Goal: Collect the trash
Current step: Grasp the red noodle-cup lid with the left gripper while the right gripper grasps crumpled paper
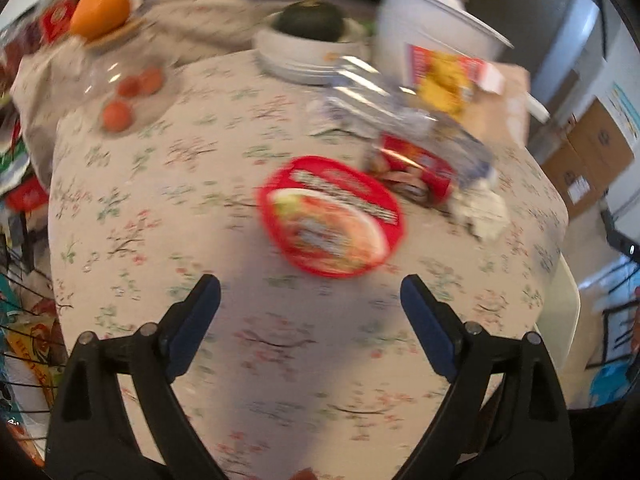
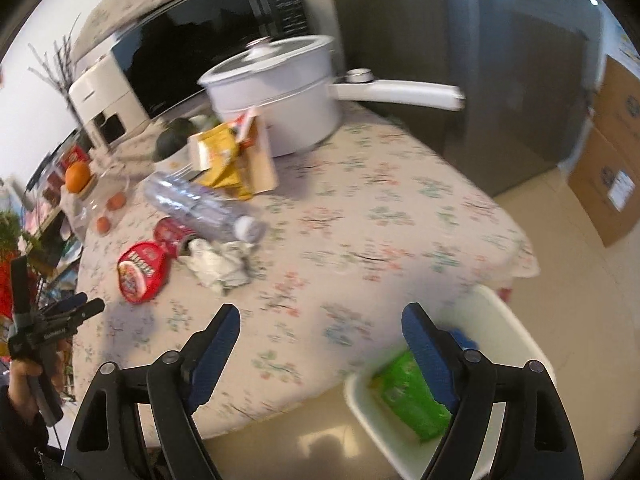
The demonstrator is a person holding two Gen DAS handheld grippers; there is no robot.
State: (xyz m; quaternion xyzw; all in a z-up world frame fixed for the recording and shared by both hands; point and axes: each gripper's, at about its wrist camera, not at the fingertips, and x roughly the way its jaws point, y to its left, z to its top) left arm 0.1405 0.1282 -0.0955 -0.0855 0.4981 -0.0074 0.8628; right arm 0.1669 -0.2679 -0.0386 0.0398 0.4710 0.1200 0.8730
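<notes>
Two claws are in the person's hands, and both stand spread wide with nothing between their blue pads: the left claw (image 1: 310, 296) hangs over the flowered surface (image 1: 160, 208), and the right claw (image 2: 320, 326) hangs over the near edge of this surface, beside a white bin (image 2: 516, 344) that stands on the floor. Inside the bin already lies a green packet (image 2: 404, 396), with something blue behind it that I cannot identify, so I judge that a small part of the collecting is done. Most of the work is left. Closest to the left claw, just ahead of its tips, lies a red round lid (image 1: 330, 216) with a printed label. A little further are a crushed red can (image 1: 416, 172) and a crumpled white tissue (image 1: 480, 212), both touching or almost touching a clear plastic bottle (image 2: 200, 208) that lies on its side. Behind the bottle, a yellow snack wrapper (image 2: 222, 160) rests on a light wooden board (image 2: 264, 164). These five pieces look like the trash that waits. Further back are things that should probably stay: a white pot (image 2: 276, 96) with lid and long handle, a dark green squash (image 1: 310, 20) in a white bowl, some small reddish fruits (image 1: 118, 116) and an orange (image 1: 100, 10). The pictures are blurred, so finer details I cannot tell.
</notes>
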